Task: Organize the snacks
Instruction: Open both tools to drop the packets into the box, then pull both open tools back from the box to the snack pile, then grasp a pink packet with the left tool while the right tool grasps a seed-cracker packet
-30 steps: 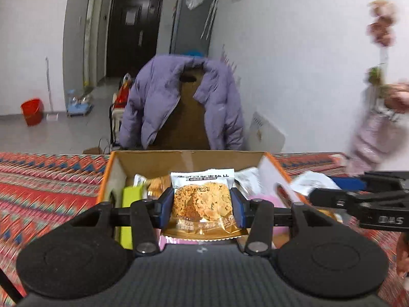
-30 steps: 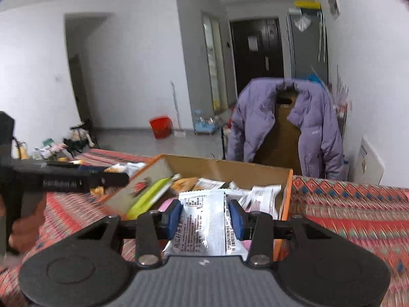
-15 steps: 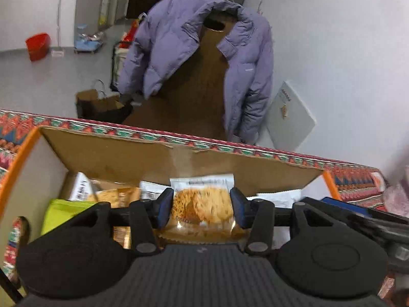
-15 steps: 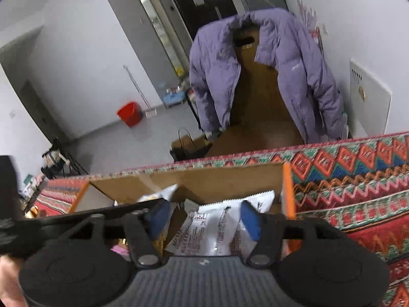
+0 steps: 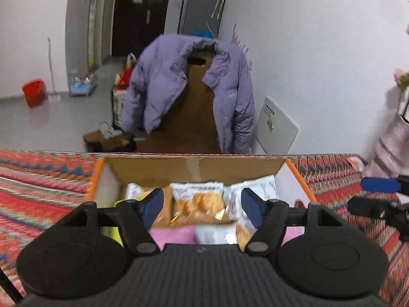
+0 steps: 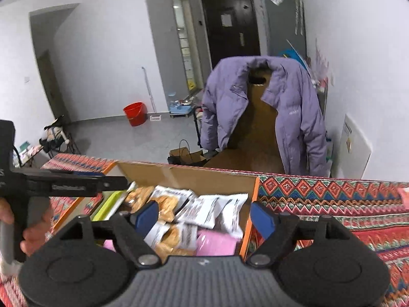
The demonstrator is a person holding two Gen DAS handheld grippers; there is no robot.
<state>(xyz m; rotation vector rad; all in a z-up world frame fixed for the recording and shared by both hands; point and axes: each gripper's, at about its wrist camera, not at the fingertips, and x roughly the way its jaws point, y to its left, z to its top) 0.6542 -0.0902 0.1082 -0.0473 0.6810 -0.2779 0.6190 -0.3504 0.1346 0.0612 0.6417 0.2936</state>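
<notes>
Both grippers' fingers opening, clear of snack packets [image 5: 198, 203] lying beyond them in box [image 5: 194, 165].

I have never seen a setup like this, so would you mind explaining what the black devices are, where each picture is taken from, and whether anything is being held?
There is no robot here: a person holds a two-finger gripper in each hand, each with a fisheye camera looking along its blue-padded fingers. One picture looks over the left gripper, the other over the right gripper. Both are above a cardboard box standing on a patterned cloth. The box holds snack packets: a cookie packet, white packets and a pink packet. Neither gripper holds anything; the jaws of both are opening and the packets lie loose in the box. A purple jacket hangs over a chair behind.
</notes>
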